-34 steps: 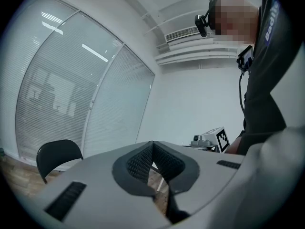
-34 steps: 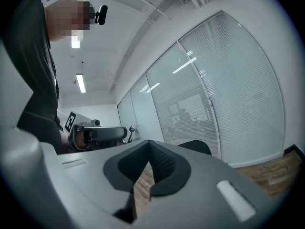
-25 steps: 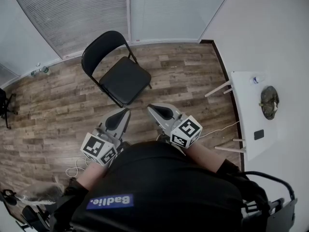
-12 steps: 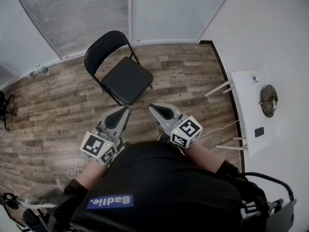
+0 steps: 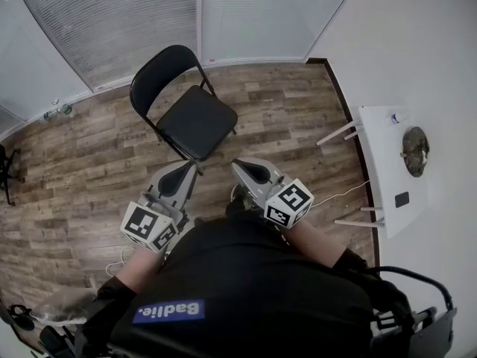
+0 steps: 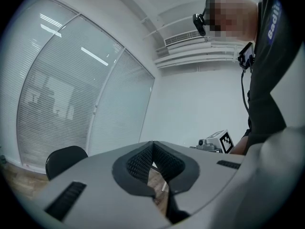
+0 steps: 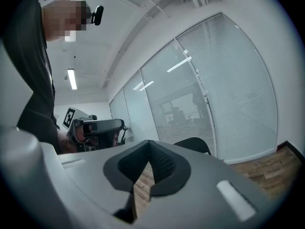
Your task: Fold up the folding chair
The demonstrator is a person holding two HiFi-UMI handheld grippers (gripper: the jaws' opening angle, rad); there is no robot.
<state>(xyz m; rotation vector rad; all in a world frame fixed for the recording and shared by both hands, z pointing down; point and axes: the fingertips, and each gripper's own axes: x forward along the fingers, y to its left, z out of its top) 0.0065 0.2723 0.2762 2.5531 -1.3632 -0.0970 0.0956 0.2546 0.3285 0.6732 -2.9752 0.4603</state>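
While left tongs (image 5: 191, 168) and right tongs (image 5: 237, 165) are closed, empty, the folding chair (image 5: 197, 122) stands open at upper centre. We must reach it.

on my right i see a white counter (image 5: 384, 185) against the wall. a dark mottled round thing (image 5: 415, 151) lies on it, a small black rectangle (image 5: 402, 198) lies nearer me, and a little pale item (image 5: 396, 117) sits at the far corner. a white cable (image 5: 339, 195) trails over the wood plank floor (image 5: 291, 118) near the counter's legs. closed blinds (image 5: 127, 21) cover the windows ahead.
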